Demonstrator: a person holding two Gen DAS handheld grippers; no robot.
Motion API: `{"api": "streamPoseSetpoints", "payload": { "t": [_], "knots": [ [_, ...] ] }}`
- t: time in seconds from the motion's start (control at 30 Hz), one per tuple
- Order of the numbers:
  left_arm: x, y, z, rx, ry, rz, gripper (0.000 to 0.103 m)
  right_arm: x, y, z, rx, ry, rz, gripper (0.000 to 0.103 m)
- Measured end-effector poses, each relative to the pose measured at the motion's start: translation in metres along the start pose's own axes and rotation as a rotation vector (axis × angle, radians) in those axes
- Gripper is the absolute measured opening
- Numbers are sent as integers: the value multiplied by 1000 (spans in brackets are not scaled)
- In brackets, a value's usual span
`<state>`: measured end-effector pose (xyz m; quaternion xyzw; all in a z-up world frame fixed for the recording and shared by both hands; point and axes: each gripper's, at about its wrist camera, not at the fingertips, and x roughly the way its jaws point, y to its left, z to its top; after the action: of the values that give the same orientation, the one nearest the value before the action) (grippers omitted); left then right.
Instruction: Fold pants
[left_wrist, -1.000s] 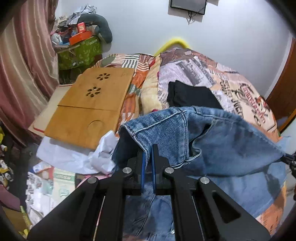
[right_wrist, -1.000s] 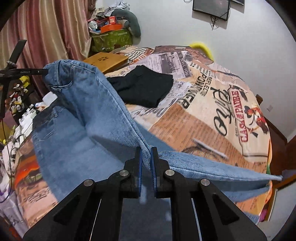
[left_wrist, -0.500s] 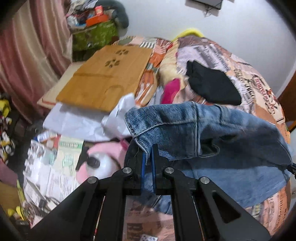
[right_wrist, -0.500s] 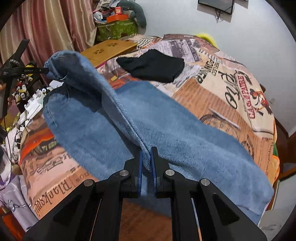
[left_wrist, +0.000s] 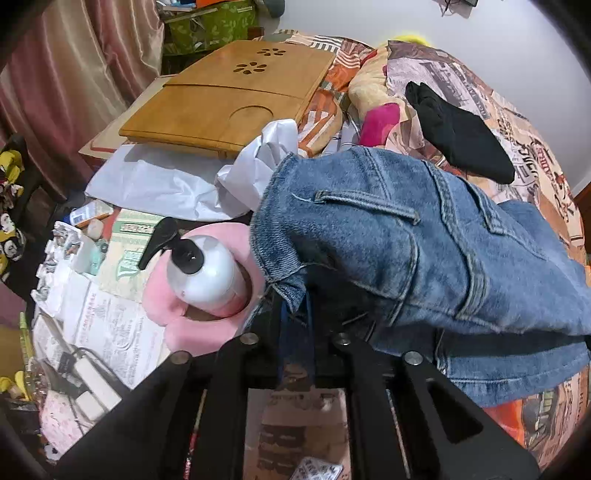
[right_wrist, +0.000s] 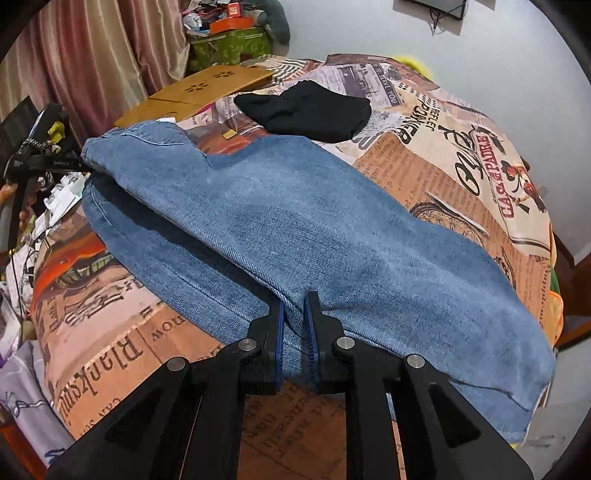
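Blue jeans (right_wrist: 314, 221) lie folded lengthwise on the patterned bedspread (right_wrist: 461, 147), one leg over the other. My right gripper (right_wrist: 294, 299) holds the folded edge of the leg near the front of the bed; its jaws are opening slightly with denim still between the pads. In the left wrist view the waist end of the jeans (left_wrist: 424, 240) shows a back pocket and belt loops. My left gripper (left_wrist: 295, 299) has the waistband corner between its pads, its jaws also opening. That left gripper (right_wrist: 44, 162) appears at the far left of the right wrist view.
A black garment (right_wrist: 306, 110) lies on the bed beyond the jeans. A wooden lap tray (left_wrist: 229, 99) and white paper (left_wrist: 166, 181) sit at the bed's left end. A pump bottle (left_wrist: 203, 269) rests on a pink cushion (left_wrist: 192, 325) amid floor clutter. Curtains hang at the left.
Both grippers came down with the jeans; the raised upper leg now lies flat over the lower one. The left gripper swung out past the bed's edge, over the bottle and cushion.
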<state>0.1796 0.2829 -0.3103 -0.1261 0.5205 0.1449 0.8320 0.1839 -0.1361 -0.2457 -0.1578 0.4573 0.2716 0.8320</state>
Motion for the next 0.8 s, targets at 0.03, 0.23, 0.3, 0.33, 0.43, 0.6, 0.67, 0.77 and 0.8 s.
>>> {"api": "streamPoseSetpoints", "payload": {
  "t": [0.03, 0.23, 0.3, 0.33, 0.43, 0.6, 0.67, 0.77, 0.8],
  "knots": [
    [-4, 1, -1, 6, -1, 18, 11, -1, 0, 0, 4, 3, 1, 15],
    [-44, 3, 5, 8, -68, 39, 11, -20, -6, -9, 37, -9, 44, 28],
    [-55, -2, 10, 15, -86, 27, 11, -29, -12, -13, 58, -27, 31, 37],
    [-62, -8, 14, 22, -100, 22, 12, -34, -16, -15, 73, -37, 24, 38],
    [-75, -29, 24, 38, -128, -11, 27, -47, -37, -20, 147, -55, 7, 38],
    [-86, -80, 36, 110, -163, -62, 48, -72, -88, -37, 305, -96, -55, 38],
    [-84, -107, 39, 154, -159, -87, 50, -79, -106, -45, 357, -104, -86, 38],
    [-79, -147, 41, 213, -149, -116, 58, -89, -144, -66, 460, -103, -145, 40],
    [-74, -165, 40, 238, -144, -125, 59, -91, -153, -72, 486, -100, -161, 41]
  ]
}}
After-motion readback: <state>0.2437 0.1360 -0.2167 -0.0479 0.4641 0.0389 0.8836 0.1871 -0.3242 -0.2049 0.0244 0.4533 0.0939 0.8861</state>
